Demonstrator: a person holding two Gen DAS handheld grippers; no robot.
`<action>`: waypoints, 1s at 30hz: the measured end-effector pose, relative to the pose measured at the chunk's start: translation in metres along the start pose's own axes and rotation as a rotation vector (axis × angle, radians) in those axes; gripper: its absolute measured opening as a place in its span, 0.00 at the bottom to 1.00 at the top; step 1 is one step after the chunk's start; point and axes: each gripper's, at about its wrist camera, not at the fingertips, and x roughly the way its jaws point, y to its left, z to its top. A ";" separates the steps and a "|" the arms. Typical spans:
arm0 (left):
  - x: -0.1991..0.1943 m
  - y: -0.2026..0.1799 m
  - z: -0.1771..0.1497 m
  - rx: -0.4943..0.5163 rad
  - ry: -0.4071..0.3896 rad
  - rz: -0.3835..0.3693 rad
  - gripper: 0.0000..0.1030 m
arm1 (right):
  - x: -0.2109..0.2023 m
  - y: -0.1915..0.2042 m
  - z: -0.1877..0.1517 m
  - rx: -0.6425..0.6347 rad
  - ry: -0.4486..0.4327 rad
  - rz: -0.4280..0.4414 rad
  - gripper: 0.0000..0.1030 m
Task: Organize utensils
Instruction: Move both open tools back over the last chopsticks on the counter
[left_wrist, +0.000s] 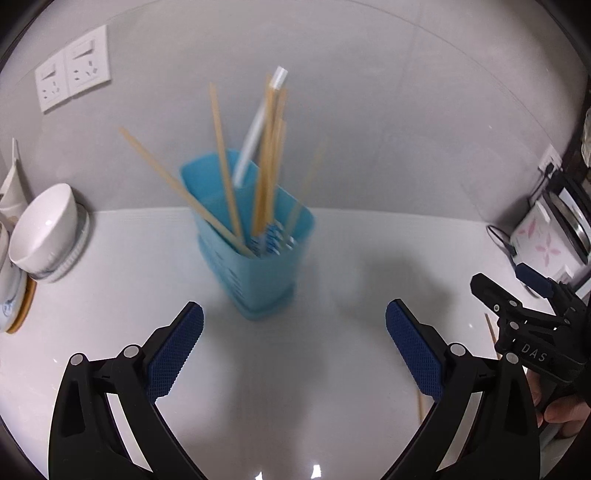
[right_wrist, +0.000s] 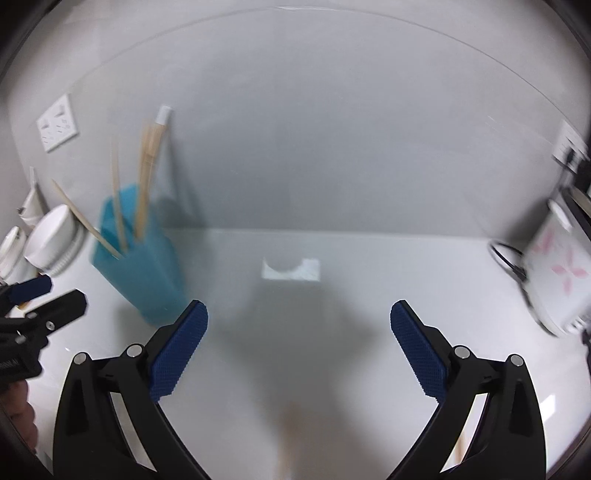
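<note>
chopsticks (left_wrist: 225, 162) stand upright in blue holder (left_wrist: 255, 266); both tongs (left_wrist: 295, 350) (right_wrist: 299, 347) wide open, empty.

You are holding both black two-finger grippers with blue textured pads, left gripper (left_wrist: 294, 350) and right gripper (right_wrist: 299, 349), tilted downward, jaws spread wide, gripping nothing.

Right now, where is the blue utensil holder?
The blue utensil holder stands on the white counter near the back wall, centre of the left wrist view, right of the white bowl; it sits at left in the right wrist view.
</note>
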 end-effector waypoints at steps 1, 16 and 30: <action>0.002 -0.011 -0.004 0.002 0.021 -0.010 0.94 | -0.001 -0.015 -0.006 0.009 0.016 -0.007 0.93; 0.051 -0.108 -0.097 -0.007 0.305 -0.047 0.94 | 0.008 -0.140 -0.110 0.015 0.323 -0.067 0.92; 0.076 -0.139 -0.156 0.023 0.488 0.041 0.88 | 0.019 -0.153 -0.157 0.021 0.521 -0.023 0.64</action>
